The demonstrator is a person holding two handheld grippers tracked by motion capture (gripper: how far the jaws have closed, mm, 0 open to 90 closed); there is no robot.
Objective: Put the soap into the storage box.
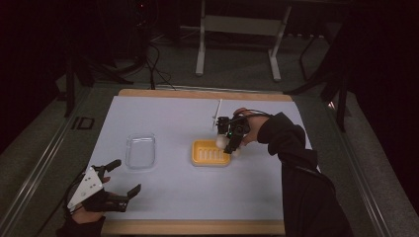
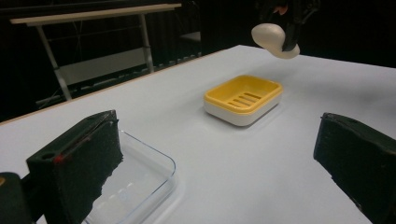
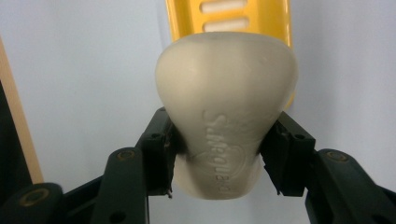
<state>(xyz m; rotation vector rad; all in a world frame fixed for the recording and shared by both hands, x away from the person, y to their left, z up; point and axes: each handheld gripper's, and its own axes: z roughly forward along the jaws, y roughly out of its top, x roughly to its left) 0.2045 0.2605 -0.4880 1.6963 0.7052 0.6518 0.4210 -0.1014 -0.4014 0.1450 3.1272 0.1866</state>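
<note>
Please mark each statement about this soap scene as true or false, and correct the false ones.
1. The right gripper holds a bar of soap. True.
2. The soap lies inside the yellow soap dish. False: it is held in the air above the dish's far edge.
3. The left gripper has its jaws open with nothing between them. True.
4. The clear container stands to the right of the soap dish in the high view. False: it stands to the left.
5. The clear container holds a second soap. False: it is empty.
</note>
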